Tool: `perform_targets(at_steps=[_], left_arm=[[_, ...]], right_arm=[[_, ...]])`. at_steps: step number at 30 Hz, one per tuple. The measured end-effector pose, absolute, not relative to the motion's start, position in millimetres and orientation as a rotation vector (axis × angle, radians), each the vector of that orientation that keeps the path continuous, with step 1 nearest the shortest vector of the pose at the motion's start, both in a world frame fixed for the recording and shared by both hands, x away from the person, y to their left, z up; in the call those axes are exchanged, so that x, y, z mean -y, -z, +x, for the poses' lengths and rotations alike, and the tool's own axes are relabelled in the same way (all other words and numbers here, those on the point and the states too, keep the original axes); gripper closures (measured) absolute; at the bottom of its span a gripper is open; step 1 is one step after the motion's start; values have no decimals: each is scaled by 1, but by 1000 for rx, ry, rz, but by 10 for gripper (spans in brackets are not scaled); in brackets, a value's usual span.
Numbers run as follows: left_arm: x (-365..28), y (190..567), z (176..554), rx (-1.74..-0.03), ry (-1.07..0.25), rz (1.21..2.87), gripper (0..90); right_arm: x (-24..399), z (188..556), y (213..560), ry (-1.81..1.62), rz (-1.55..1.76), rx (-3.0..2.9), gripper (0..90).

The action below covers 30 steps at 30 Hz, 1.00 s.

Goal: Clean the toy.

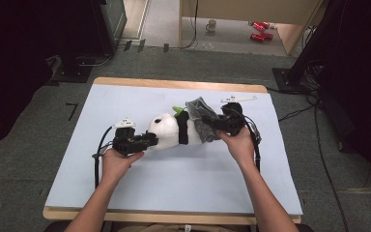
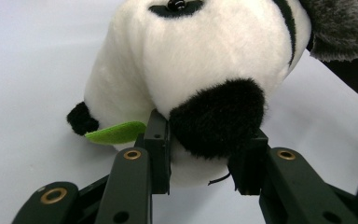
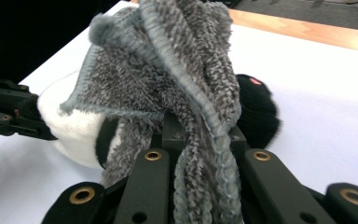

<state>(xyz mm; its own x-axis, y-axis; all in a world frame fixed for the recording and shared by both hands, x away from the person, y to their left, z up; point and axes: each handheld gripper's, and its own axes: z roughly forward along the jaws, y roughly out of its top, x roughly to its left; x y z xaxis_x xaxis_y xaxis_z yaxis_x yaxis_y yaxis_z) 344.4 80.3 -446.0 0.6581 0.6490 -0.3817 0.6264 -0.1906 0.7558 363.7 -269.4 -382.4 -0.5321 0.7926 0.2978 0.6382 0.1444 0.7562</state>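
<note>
The panda [image 1: 169,131] lay on the worktop [image 1: 174,179]. The left tool [image 1: 145,141] pinched its black ear [image 2: 216,116]; the right tool [image 1: 218,126] was clamped on the grey sock [image 1: 202,118] over its body. Best done by anchoring the head firmly and drawing the sock evenly along the body.

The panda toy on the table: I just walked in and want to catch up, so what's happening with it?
A person is working on a plush panda lying on its side on the white table. The left gripper is clamped on one of the panda's black ears, steadying the head end. The right gripper is shut on a fuzzy grey knitted garment bunched over the panda's other end. Whether it is being pulled on or taken off is not clear.
</note>
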Motion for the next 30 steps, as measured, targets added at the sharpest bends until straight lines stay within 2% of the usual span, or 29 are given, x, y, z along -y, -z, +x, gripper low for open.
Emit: perform_targets(at_steps=[9,18,24,30], left_arm=[[-79,445,347,-1002,-12,1874,644],[-82,448,349,-1014,0,1854,644],[-80,450,343,-1017,-18,1831,644],[-75,451,334,-1021,-55,1822,642]], right_arm=[[291,360,386,-1326,1449,-2172,778],[326,356,369,-1304,1570,-2050,785],[299,348,347,-1414,1464,-2114,784],[251,343,345,-1425,1327,-2259,783]])
